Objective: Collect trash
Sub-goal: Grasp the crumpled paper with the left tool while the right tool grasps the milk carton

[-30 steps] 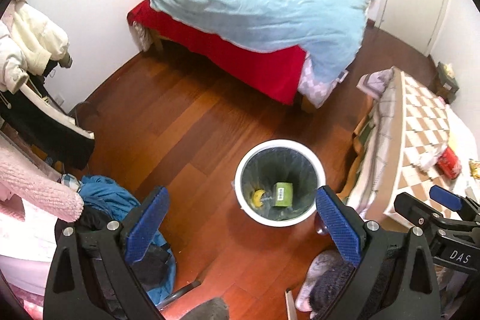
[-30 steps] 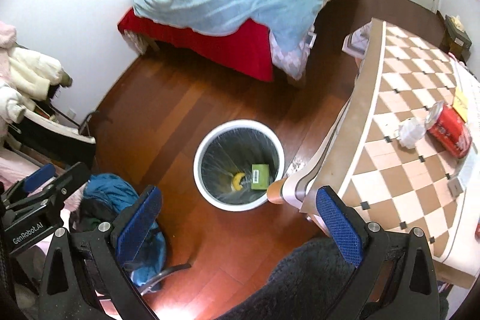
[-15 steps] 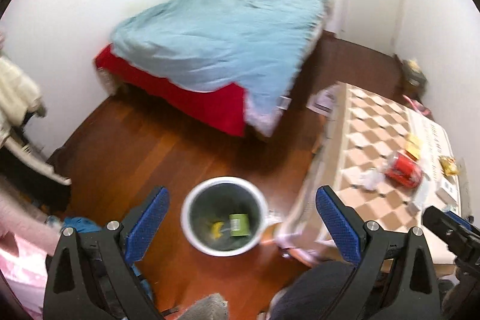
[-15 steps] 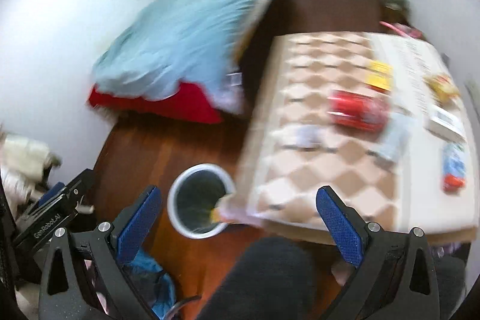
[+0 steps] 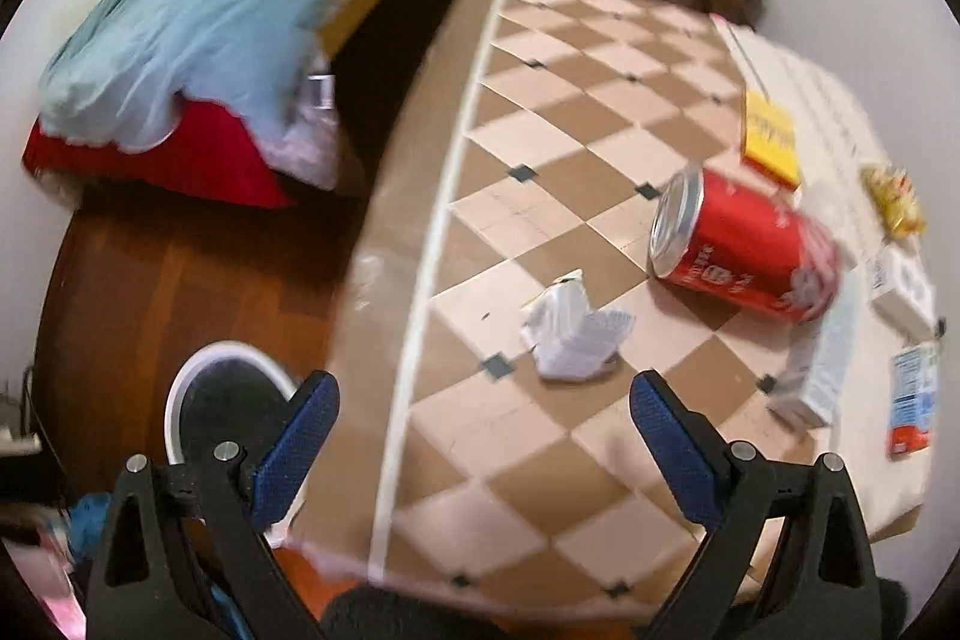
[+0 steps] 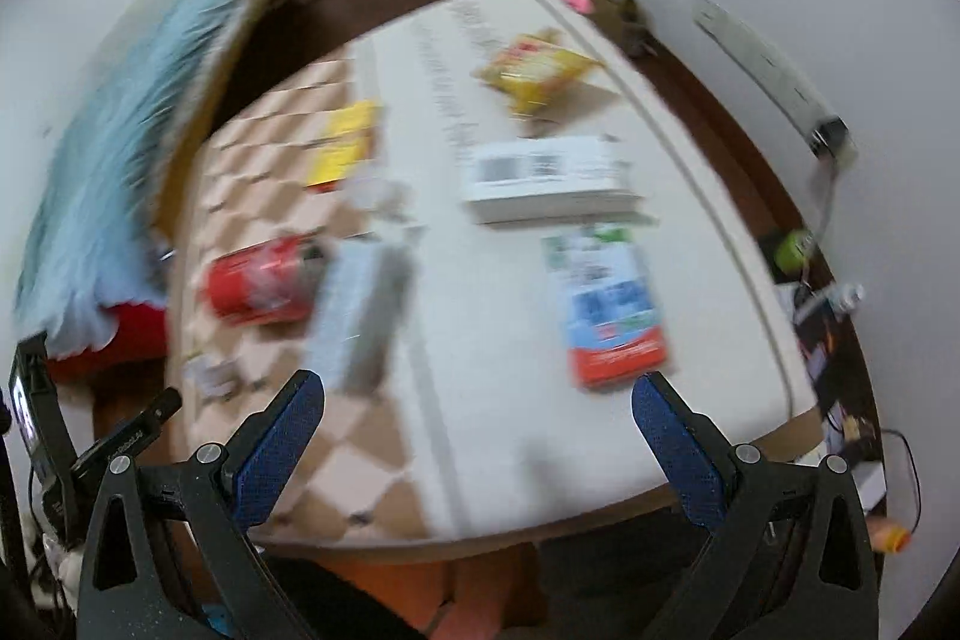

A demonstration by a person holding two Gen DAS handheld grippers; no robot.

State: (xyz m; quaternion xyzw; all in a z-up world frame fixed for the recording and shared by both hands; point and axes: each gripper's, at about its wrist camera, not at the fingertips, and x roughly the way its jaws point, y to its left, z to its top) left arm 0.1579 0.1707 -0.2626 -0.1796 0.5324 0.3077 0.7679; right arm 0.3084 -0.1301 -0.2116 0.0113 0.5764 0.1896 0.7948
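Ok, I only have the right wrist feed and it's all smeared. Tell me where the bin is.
Observer: The left wrist view shows the bin on the floor, just off the left edge of the table, partly behind one finger of the left gripper.
Operator: Now give me the trash nearest that gripper.
Observer: A crumpled white paper lies on the checkered top, just ahead, in line with the gap between its open jaws.
Operator: Describe the can.
Observer: The red can lies on its side, beyond and right of the paper, silver end facing left.
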